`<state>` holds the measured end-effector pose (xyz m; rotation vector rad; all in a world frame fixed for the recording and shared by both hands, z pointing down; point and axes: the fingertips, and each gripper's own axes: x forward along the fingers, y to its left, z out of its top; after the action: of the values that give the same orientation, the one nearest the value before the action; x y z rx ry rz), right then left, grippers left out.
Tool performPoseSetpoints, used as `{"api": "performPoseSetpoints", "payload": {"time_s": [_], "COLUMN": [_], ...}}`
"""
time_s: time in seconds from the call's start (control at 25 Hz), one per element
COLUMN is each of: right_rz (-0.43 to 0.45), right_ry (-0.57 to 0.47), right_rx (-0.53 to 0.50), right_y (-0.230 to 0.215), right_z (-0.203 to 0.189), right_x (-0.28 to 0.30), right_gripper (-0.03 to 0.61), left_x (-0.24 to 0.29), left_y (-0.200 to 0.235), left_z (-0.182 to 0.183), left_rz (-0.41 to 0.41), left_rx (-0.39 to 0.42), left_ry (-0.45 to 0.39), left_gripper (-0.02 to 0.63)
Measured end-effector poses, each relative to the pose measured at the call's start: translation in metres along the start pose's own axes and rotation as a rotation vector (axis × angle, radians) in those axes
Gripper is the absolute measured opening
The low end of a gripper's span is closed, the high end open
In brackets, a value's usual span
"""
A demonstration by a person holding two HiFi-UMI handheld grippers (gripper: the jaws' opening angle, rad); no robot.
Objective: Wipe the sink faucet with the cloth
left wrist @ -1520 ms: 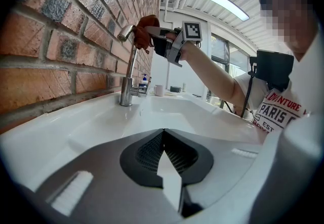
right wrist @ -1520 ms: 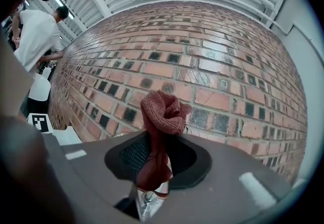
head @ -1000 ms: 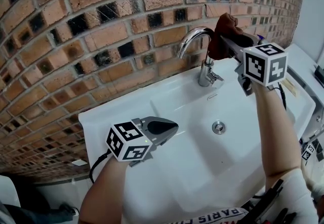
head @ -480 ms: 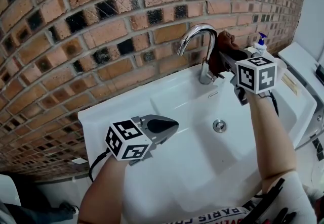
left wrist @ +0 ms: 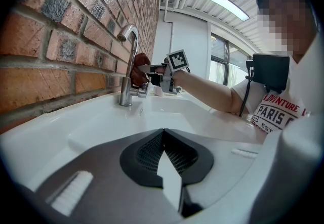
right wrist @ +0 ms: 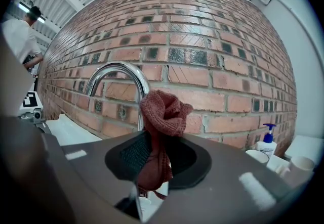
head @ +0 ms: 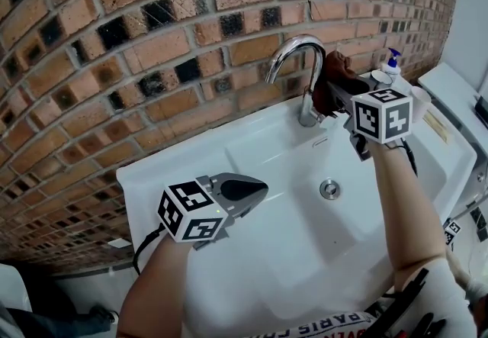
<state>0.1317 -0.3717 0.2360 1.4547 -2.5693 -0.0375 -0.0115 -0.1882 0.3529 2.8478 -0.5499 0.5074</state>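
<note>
Head view: the right tool, clenched on a bunched rust-red knitted cloth, holds the wad against the upright stem of the curved chrome faucet. The faucet stands on a white ceramic sink below a brown brick wall. A second ago the cloth sat higher, level with the crown of the arch. It has since slid down the stem, which suggests the wipe is well under way, with the base and lever apparently still to do. The left tool, closed on nothing, hangs over the sink's near-left part, well apart from the faucet. A white pump bottle with a blue top stands just behind the right tool, its label too small to read. The only legible writing is "PARIS" on the person's white shirt.
</note>
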Motion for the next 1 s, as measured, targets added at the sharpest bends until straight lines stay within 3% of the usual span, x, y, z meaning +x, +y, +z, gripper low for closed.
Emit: {"api": "performPoseSetpoints", "payload": {"time_s": [0.52,1.0], "right_rz": [0.002,0.120], "right_ry": [-0.069,-0.145], "right_rx": [-0.037,-0.142], "right_y": [0.010,0.071], "right_z": [0.031,0.061], "right_x": [-0.022,-0.030], "right_gripper": [0.091,0.091], "left_x": [0.000,0.000], "left_y": [0.000,-0.001], "left_z": [0.000,0.000], "left_rz": [-0.001,-0.001], "left_rx": [-0.001,0.000], "left_ry": [0.000,0.000], "left_gripper": [0.000,0.000]}}
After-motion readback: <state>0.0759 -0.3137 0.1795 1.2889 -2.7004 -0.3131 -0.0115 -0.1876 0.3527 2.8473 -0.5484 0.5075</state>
